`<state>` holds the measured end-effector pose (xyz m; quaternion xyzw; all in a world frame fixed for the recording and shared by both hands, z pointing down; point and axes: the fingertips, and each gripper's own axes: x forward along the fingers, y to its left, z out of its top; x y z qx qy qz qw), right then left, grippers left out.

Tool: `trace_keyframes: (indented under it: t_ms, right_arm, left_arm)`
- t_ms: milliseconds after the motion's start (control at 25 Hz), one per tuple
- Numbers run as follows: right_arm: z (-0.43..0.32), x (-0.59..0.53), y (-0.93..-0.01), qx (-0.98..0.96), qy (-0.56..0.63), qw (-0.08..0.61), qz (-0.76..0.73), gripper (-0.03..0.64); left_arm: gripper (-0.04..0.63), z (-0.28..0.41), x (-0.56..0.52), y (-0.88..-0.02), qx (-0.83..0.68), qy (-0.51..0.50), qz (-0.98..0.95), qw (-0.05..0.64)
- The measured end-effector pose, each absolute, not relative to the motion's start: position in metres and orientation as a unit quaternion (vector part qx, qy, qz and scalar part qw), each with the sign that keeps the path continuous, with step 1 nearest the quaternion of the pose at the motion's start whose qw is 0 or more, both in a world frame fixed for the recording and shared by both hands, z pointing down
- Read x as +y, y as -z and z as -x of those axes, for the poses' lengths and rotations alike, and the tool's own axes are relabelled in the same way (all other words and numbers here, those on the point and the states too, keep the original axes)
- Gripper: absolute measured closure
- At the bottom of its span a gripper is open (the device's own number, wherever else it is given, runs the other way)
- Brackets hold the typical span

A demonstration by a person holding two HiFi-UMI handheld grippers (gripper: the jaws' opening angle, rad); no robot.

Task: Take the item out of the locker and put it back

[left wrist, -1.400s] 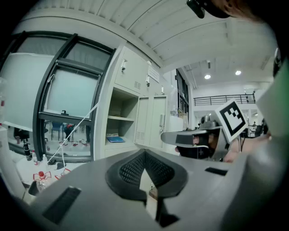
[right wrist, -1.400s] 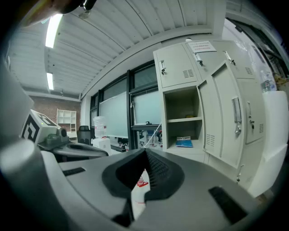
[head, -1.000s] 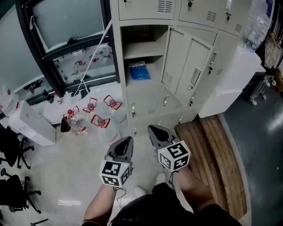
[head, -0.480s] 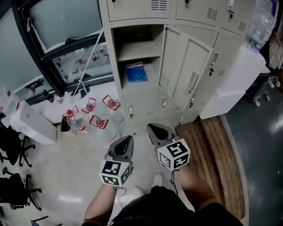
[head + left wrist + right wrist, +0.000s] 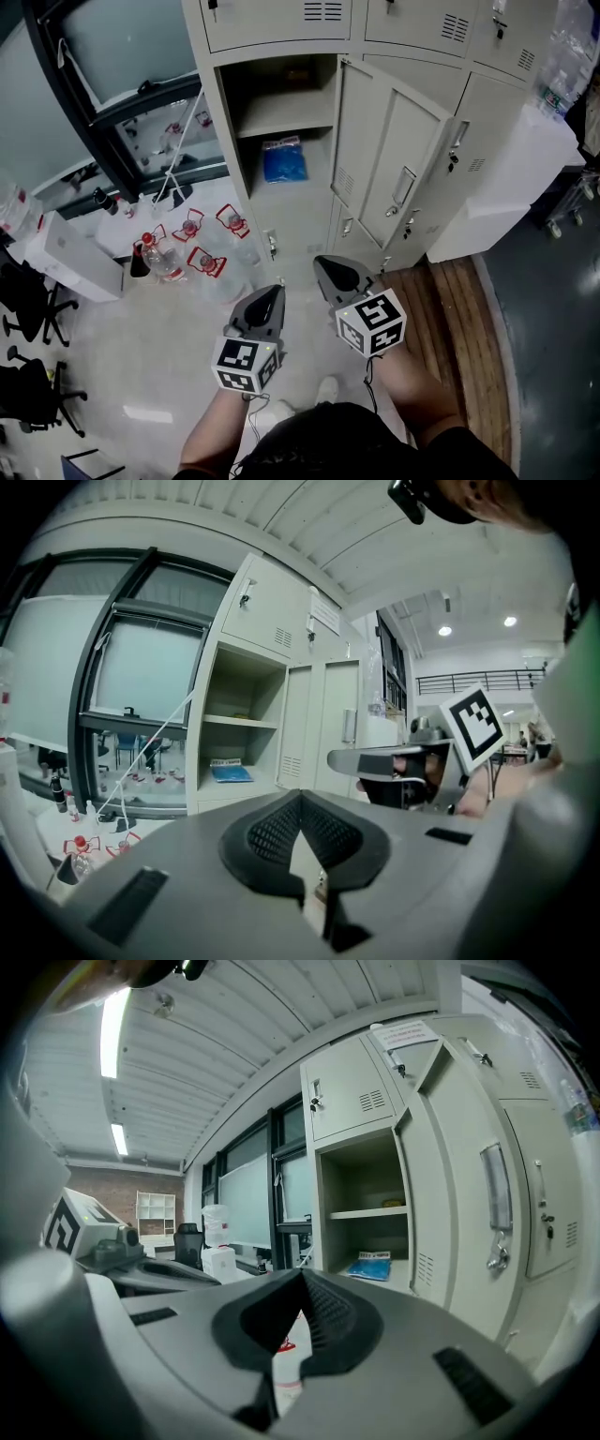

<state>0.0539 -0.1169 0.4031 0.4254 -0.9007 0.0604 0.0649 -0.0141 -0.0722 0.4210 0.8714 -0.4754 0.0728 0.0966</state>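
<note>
Both claws hover in front of the open locker (image 5: 300, 225), well short of it. The left claw (image 5: 277, 292) is closed, tips together, nothing between them. The right claw (image 5: 322, 263) is likewise closed and empty. The blue packet (image 5: 284, 159) lies flat on the lower shelf of the open compartment, with the door (image 5: 384, 159) swung out to its right. Red-handled bottles (image 5: 192, 227) stand on the floor to the left.

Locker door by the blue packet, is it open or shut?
Open. The locker door stands swung outward, exposing the shelf and the blue packet beneath it.
</note>
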Motion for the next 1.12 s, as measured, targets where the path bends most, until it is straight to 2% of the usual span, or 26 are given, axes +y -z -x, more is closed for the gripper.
trace_keyframes:
  t_ms: [640, 1120]
  right_arm:
    - [-0.084, -0.148, -0.377, -0.915, -0.012, 0.059, -0.398, 0.617]
    - [-0.067, -0.171, -0.373, -0.918, 0.005, 0.073, -0.390, 0.617]
  left_arm:
    - [0.591, -0.015, -0.100, -0.399, -0.512, -0.052, -0.855, 0.064]
    - [0.592, -0.005, -0.124, -0.393, -0.520, -0.045, -0.851, 0.060]
